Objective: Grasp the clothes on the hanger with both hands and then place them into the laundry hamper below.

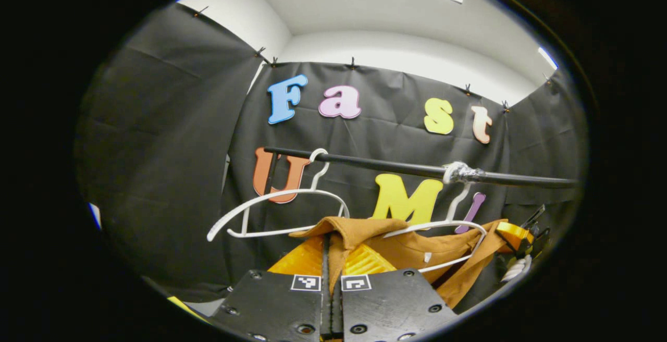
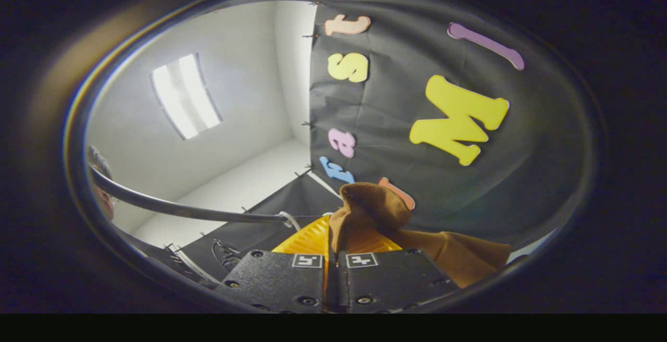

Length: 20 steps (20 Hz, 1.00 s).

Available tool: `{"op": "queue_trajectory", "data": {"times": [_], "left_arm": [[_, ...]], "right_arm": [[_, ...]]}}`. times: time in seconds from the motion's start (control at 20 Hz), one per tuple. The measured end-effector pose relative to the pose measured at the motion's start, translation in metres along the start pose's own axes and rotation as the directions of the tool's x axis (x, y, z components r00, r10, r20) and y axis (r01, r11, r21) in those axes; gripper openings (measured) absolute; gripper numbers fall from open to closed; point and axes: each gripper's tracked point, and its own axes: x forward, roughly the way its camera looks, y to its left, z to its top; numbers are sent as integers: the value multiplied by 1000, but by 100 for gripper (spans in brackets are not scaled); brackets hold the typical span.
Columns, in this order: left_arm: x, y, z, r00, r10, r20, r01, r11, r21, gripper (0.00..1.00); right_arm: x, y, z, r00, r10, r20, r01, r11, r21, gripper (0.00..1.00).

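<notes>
A brown garment [image 1: 417,251] hangs on a white hanger [image 1: 453,227] from a black rail [image 1: 391,167]. In the left gripper view my left gripper [image 1: 331,258] is shut on the garment's near shoulder, with cloth bunched up between its fingers. At the far right of that view the other gripper [image 1: 521,240] holds the garment's other end. In the right gripper view my right gripper [image 2: 333,243] is shut on a fold of the brown garment [image 2: 375,211], which rises above the fingers and trails off to the right. This view is tilted steeply and looks up toward the ceiling.
A second white hanger [image 1: 281,211] hangs bare on the rail to the left of the garment. Silver tape [image 1: 461,172] wraps the rail above the loaded hanger. In the right gripper view the rail [image 2: 182,209] crosses at lower left, with a person's head [image 2: 99,180] at the left edge.
</notes>
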Motion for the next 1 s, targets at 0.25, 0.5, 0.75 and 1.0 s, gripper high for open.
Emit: {"op": "queue_trajectory", "data": {"times": [0.25, 0.5, 0.75, 1.0], "left_arm": [[10, 7, -9, 999, -8, -37, 8, 1000, 4, 0], [19, 6, -2, 998, -16, -53, 18, 999, 39, 4], [32, -3, 14, 999, -27, -40, 29, 998, 64, 0], [43, -7, 10, 997, -30, -77, 38, 994, 105, 0]], "right_arm": [[-3, -11, 17, 997, -65, 43, 66, 997, -40, 3], [8, -10, 33, 995, -76, 60, 81, 992, -95, 3], [27, -7, 52, 993, -75, 92, 89, 984, -153, 3], [30, -22, 61, 972, -211, 101, 234, 867, -440, 2]]}}
